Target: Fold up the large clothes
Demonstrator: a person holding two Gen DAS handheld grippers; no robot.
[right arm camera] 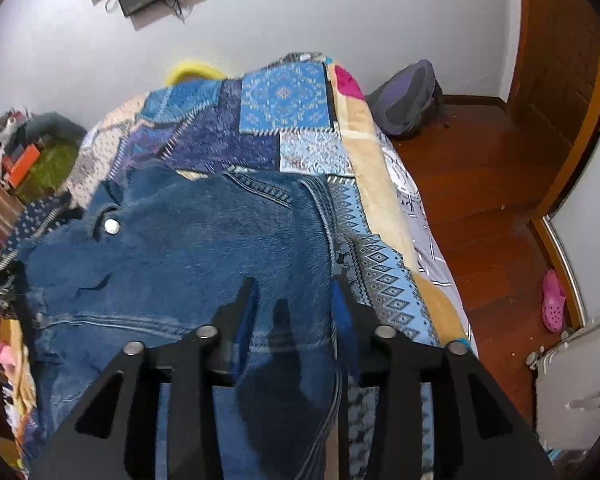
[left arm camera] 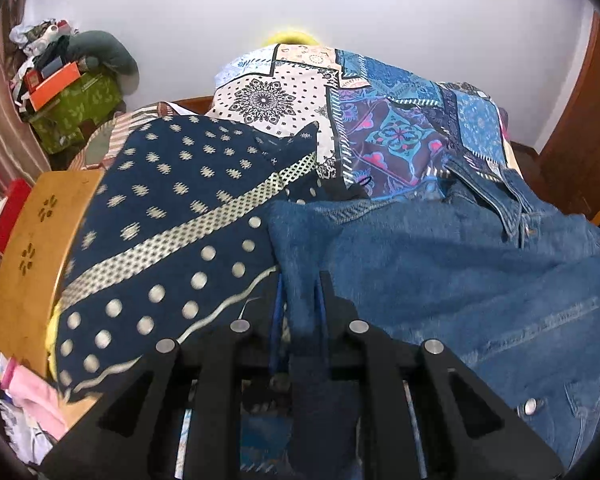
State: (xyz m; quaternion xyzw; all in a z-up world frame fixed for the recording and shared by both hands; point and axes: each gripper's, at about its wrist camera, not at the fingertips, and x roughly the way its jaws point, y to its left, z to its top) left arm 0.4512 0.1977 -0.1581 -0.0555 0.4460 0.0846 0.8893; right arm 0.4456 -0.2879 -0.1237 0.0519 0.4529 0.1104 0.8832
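A blue denim jacket lies spread on a bed covered by a patchwork bedspread. My left gripper stands at the jacket's left edge, its narrow jaws closed on a fold of the denim. In the right wrist view the same jacket fills the middle, with a metal button showing near its collar. My right gripper hangs just over the jacket's right side, close to the bedspread; its fingers stand apart and only flat denim lies under the gap.
A navy dotted cloth lies left of the jacket, over a wooden board. A green box with clutter stands at the far left. Right of the bed are wooden floor, a backpack, a pink shoe and a white case.
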